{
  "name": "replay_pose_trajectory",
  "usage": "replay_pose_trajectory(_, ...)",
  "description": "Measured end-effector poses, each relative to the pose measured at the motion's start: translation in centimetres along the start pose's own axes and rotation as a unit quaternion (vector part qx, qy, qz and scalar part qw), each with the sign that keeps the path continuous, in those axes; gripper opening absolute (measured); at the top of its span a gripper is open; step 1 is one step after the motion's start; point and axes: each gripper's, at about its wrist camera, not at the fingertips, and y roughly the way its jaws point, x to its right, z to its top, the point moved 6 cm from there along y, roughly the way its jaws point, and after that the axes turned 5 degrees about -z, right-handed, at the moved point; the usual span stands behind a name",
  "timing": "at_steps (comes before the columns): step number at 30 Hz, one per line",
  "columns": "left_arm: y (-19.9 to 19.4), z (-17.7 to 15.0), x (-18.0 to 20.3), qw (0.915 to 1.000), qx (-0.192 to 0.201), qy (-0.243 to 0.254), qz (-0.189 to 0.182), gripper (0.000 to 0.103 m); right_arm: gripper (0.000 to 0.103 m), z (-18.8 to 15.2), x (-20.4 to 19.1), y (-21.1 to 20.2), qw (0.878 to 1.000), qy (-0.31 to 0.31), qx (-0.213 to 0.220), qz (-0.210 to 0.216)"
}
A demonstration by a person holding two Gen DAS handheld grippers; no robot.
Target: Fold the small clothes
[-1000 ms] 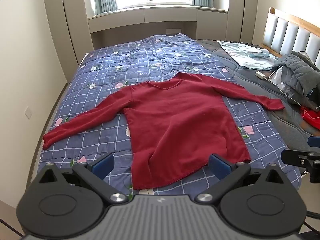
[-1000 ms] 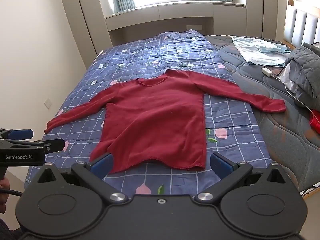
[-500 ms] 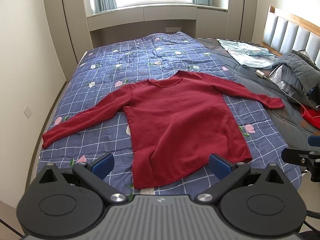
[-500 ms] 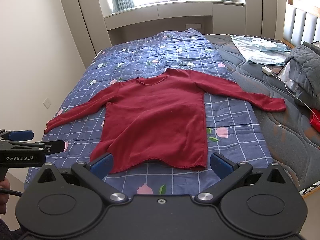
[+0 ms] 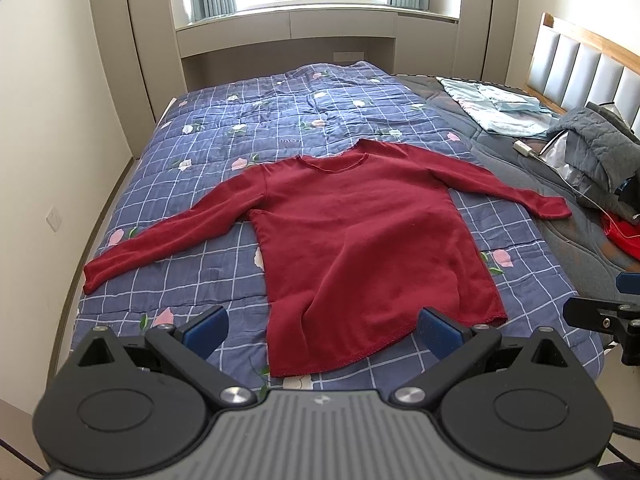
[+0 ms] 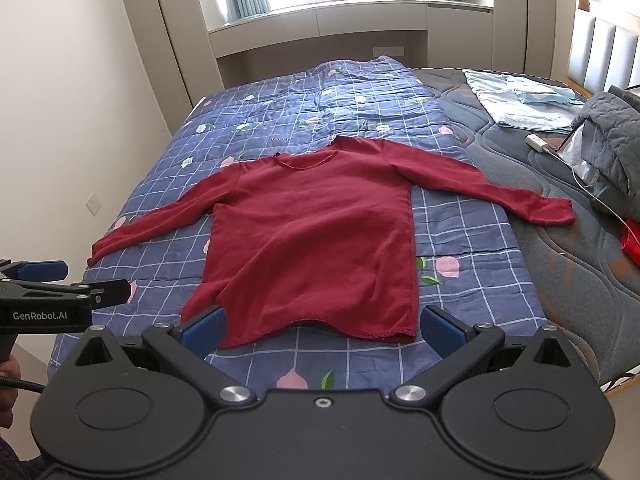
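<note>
A red long-sleeved top lies flat on the blue checked quilt, sleeves spread toward 9 and 3 o'clock, neckline at 12, hem at 6 nearest the cameras. The left gripper hangs above the hem, fingers spread wide and empty. The right gripper hangs likewise, wide apart, gripping nothing. At 2 o'clock a grey jacket sits on the dark mattress.
</note>
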Motion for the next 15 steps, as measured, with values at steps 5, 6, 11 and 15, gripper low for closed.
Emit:
replay_pose_trajectory(5, 0.3, 0.3, 0.0, 1.0000, -0.006, -0.001, -0.004, 0.103, 0.103, -0.2, -0.3, 0.9, 1.000, 0.000, -0.006, -0.004)
replay_pose_trajectory(6, 0.4, 0.3, 0.1, 1.0000, -0.007, -0.001, -0.004, 0.103, 0.103, 0.0, -0.3, 0.9, 1.000, 0.001, -0.008, -0.004)
replay_pose_trajectory(11, 0.9, 0.4, 0.0, 0.9998, -0.015, -0.001, -0.009, 0.103, 0.103, 0.2, 0.1, 1.4, 1.000, 0.005, -0.014, -0.005)
replay_pose_trajectory(15, 1.4, 0.5, 0.0, 0.9997, -0.023, 0.000, -0.011, 0.103, 0.103, 0.5, 0.0, 1.5, 1.000, 0.005, -0.022, -0.005)
